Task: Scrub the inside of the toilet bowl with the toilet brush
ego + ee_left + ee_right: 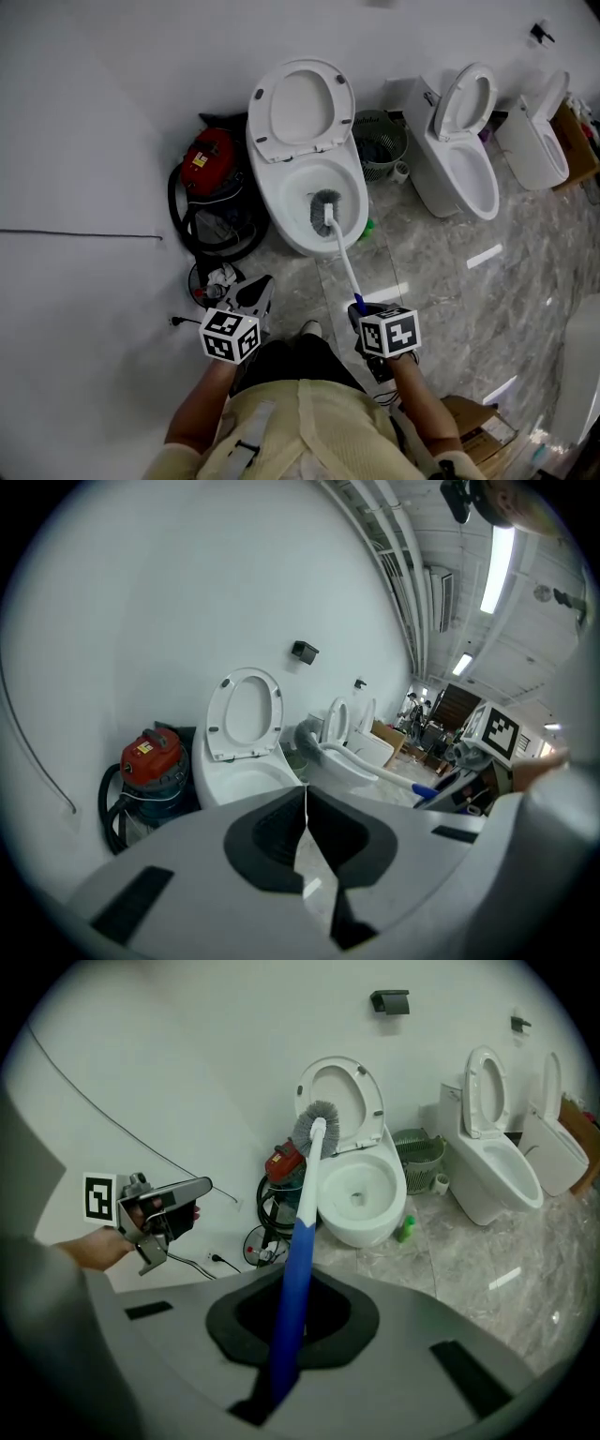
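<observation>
A white toilet (281, 202) stands against the wall with its lid and seat (302, 103) raised. The toilet brush's grey bristle head (323, 210) sits over the bowl opening; I cannot tell whether it touches the porcelain. Its white shaft (343, 260) turns into a blue handle (291, 1288), and my right gripper (362, 313) is shut on that handle. In the right gripper view the bristle head (317, 1121) points toward the bowl (361, 1190). My left gripper (253, 298) hangs to the left of the toilet, shut (306, 810) and empty.
A red vacuum cleaner (208, 159) with a black hose stands left of the toilet. A round black stand (212, 280) is on the floor near my left gripper. Right of the toilet are a wire bin (380, 141), a green bottle (367, 228) and two more toilets (459, 141) (539, 136).
</observation>
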`<state>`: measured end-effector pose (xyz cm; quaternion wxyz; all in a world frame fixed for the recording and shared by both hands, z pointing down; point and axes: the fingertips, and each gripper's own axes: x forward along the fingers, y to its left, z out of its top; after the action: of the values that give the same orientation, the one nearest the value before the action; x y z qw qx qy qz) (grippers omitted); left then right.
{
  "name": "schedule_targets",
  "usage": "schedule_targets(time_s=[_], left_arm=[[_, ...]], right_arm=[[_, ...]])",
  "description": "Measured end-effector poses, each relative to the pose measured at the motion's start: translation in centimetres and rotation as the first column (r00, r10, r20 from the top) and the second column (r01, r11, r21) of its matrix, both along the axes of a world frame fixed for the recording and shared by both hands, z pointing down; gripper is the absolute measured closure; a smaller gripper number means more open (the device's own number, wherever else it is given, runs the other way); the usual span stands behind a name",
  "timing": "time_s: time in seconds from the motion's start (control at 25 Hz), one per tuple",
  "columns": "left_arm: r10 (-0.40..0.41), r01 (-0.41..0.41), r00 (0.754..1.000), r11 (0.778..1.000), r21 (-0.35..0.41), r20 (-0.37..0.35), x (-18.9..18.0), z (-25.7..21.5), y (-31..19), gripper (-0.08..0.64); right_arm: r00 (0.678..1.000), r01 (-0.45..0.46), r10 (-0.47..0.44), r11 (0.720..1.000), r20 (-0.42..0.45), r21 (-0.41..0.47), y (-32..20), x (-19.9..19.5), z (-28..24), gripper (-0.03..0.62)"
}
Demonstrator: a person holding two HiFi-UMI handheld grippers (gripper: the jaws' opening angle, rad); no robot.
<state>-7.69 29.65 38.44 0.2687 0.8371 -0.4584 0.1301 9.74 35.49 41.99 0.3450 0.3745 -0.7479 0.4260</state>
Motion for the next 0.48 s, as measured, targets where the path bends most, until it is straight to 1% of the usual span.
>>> schedule_targets(time_s=[0.08, 0.2, 0.32, 0.48], left_arm=[[0.001, -0.001, 1.0, 1.0, -0.021, -0.002, 0.4, 0.7, -0.3, 0.545], [0.006, -0.006, 1.0, 1.0, -0.025, 0.006, 0.9, 1.3, -1.3, 0.545], [0.014, -0.014, 1.0, 1.0, -0.02, 0.021, 0.8, 1.7, -3.2, 0.545], [0.034, -0.033, 0.999, 0.999, -0.026, 0.022, 1.1, 2.9, -6.2, 0.545]], right_arm=[[1.0, 0.008, -0.008, 1.0, -0.004, -0.016, -0.3, 0.4, 0.6, 0.576], [1.0, 0.016, -0.016, 0.999, -0.008, -0.048, -0.9, 0.7, 1.6, 0.576], [1.0, 0.025, -0.026, 0.997, -0.016, -0.077, -2.0, 0.4, 2.4, 0.576], [0.999, 0.026, -0.031, 0.994, -0.041, -0.108, -4.3, 0.5, 3.6, 0.575]])
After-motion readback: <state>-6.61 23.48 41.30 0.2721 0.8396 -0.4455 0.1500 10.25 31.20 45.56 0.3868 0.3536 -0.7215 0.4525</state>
